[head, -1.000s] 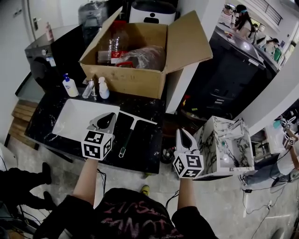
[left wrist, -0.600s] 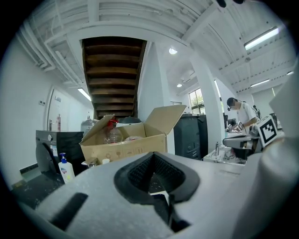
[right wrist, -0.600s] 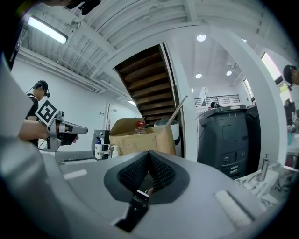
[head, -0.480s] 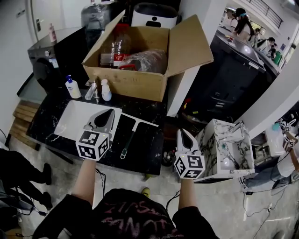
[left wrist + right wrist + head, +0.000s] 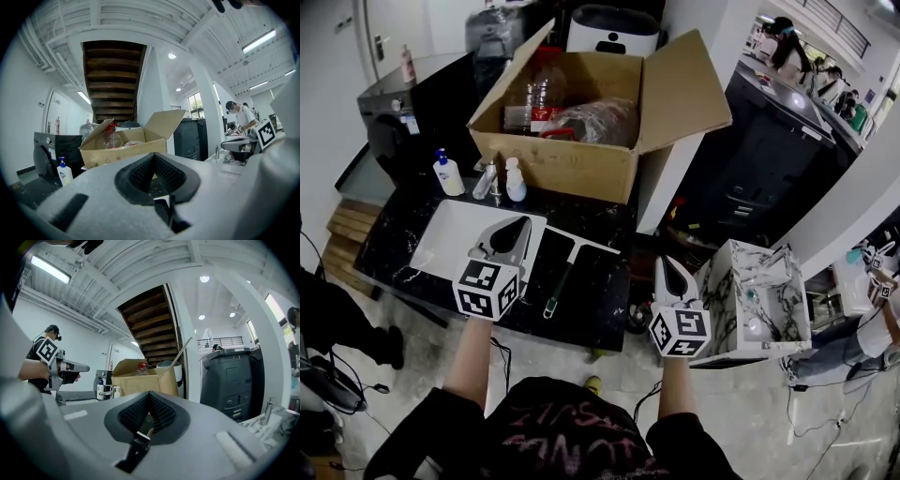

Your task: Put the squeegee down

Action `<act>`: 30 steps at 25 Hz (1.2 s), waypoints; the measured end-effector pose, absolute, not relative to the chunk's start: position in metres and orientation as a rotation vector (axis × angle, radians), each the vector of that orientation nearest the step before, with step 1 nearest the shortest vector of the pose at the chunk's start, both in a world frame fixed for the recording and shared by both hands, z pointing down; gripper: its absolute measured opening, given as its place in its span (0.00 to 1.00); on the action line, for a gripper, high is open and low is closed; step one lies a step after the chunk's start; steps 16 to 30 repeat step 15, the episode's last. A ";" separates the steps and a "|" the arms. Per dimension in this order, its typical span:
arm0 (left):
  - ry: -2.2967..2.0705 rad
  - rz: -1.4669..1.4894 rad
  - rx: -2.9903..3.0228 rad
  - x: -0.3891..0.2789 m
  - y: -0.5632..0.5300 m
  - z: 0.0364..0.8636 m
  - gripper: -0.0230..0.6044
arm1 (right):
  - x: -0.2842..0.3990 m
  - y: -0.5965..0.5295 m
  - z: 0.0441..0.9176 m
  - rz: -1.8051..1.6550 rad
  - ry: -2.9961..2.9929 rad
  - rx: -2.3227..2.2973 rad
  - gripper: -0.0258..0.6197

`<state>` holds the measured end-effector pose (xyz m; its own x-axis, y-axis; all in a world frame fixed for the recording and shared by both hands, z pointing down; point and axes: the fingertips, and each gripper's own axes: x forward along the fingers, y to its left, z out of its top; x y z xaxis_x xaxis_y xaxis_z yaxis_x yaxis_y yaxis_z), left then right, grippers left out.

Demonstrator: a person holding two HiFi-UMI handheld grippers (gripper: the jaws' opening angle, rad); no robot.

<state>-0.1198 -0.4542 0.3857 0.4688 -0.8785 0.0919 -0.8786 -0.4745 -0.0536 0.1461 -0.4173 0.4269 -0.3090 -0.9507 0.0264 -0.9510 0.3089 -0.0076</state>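
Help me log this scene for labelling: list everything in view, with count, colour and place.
squeegee: one, pale blade, dark handle, lying on counter
counter: one, black marbled, centre
basin: one, white, counter's left
bottles: three, white or clear, behind basin
cardboard box: one, brown, open, back of counter
marbled box: one, white, right of counter
left gripper: one, grey, fingers shut, empty, over basin's edge
right gripper: one, grey, fingers shut, empty, beyond counter's right edge

The head view looks steeply down from above the person onto the black marble-patterned counter point(image 5: 595, 305). Both gripper views look level from low beside it, sharing the open brown cardboard box point(image 5: 124, 152) beyond.
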 end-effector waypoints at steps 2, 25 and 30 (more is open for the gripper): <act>-1.604 0.159 2.692 -0.120 -0.454 0.385 0.04 | 0.144 -0.418 0.426 0.032 -2.532 1.834 0.05; -1.600 0.187 2.710 -0.120 -0.450 0.385 0.04 | 0.138 -0.419 0.422 0.022 -2.546 1.830 0.05; -1.600 0.187 2.710 -0.120 -0.450 0.385 0.04 | 0.138 -0.419 0.422 0.022 -2.546 1.830 0.05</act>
